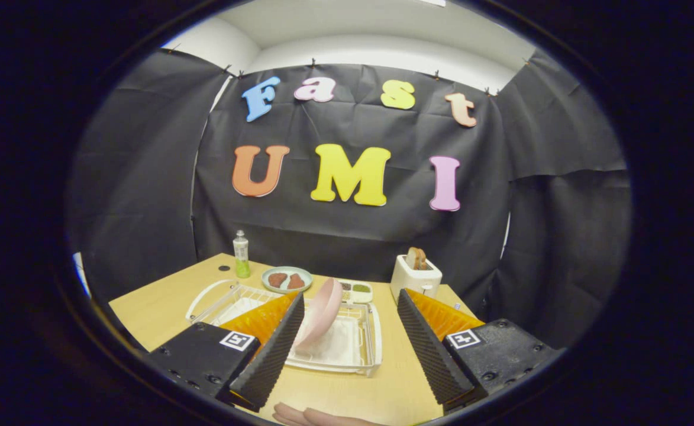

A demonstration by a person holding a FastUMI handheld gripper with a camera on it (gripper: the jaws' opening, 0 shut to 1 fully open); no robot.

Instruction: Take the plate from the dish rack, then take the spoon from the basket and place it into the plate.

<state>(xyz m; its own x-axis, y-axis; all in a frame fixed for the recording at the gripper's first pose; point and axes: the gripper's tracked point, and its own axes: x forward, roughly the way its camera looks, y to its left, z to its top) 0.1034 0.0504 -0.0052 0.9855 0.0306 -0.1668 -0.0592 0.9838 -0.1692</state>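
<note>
Nearest of all, some pale, finger-like shapes [317, 416] were seen at the counter's near edge, too cut off to be identified. Just beyond them the tool [349, 313] was held low over the wooden counter [163, 307], its two fingers spread well apart and clamped on nothing, apparently so that a thin rim could be taken between them. Ahead of the fingers, the white dish rack [347, 346] was set on the counter, and the pink plate [322, 313] was stood on edge in it, tilted, close beside the tip of the left finger; it had not yet been gripped. That upright stance was judged to leave the rim free for a pinch from above. The basket and spoon could not be made out.

Farther back, a small dish of brown food [287, 279] and a little tray of condiments [355, 290] were laid behind the rack, with a clear bottle of green liquid [241, 254] to one side and a white toaster [415, 277] holding bread to the other.
</note>
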